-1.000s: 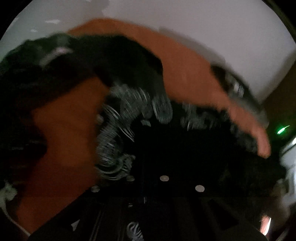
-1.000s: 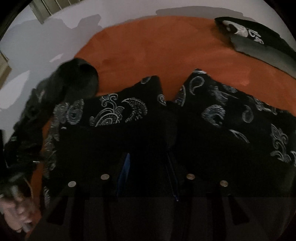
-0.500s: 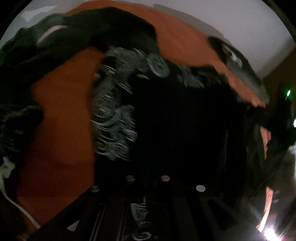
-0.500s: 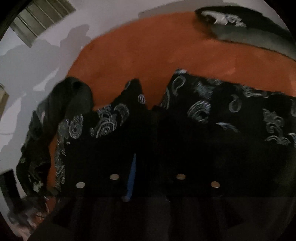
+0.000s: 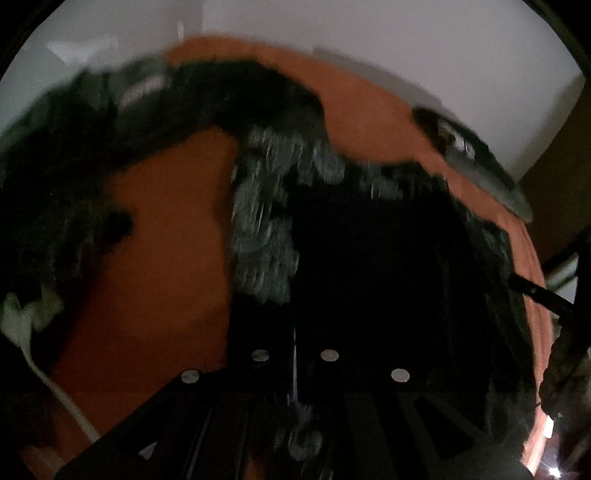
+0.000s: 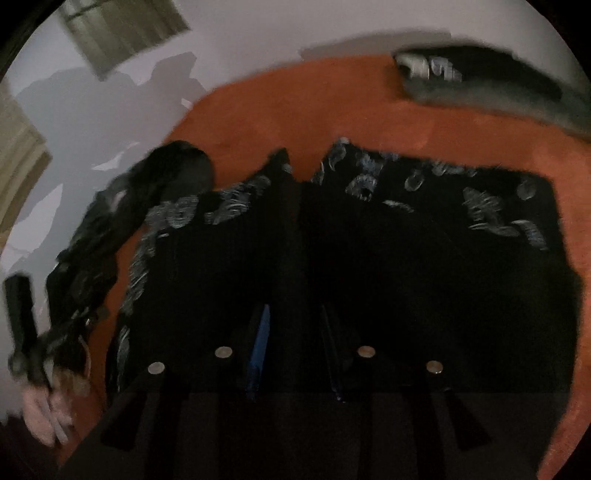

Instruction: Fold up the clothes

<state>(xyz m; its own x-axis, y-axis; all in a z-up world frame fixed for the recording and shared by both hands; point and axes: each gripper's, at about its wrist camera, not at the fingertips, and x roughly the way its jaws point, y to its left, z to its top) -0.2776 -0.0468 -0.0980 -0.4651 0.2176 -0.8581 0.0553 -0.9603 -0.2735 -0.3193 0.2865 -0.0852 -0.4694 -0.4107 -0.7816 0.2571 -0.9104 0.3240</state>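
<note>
**Left wrist and right wrist: patterned black garment spread on orange surface**

Left wrist view blurred and dim. Shows black garment [image 5: 369, 258] with pale paisley print lying flat on an orange surface [image 5: 166, 240]; whether a desk or a bed, cannot tell. Left gripper [image 5: 295, 369] low over the near edge of the cloth, fingers close together with a thin slit between them, patterned fabric visible at their base; firm hold cannot be told through the darkness and blur. Dark heap of clothes [image 5: 92, 147] across the far left of the surface. Folded dark item [image 5: 476, 155] with white lettering at the far right edge, writing too smeared to read.

Right wrist view: same garment [image 6: 406, 258], collar points toward the far side, print along its upper border. Right gripper [image 6: 295, 350] with fingers apart, black cloth lying between and beneath them, blue strip on the inner face of the left finger; grip not discernible. Folded dark item [image 6: 480, 74] with unreadable white print at upper right. Hand [image 6: 44, 413] on the other tool at lower left. White wall [image 6: 258, 37] behind, slatted panel [image 6: 122, 29] at upper left.
</note>
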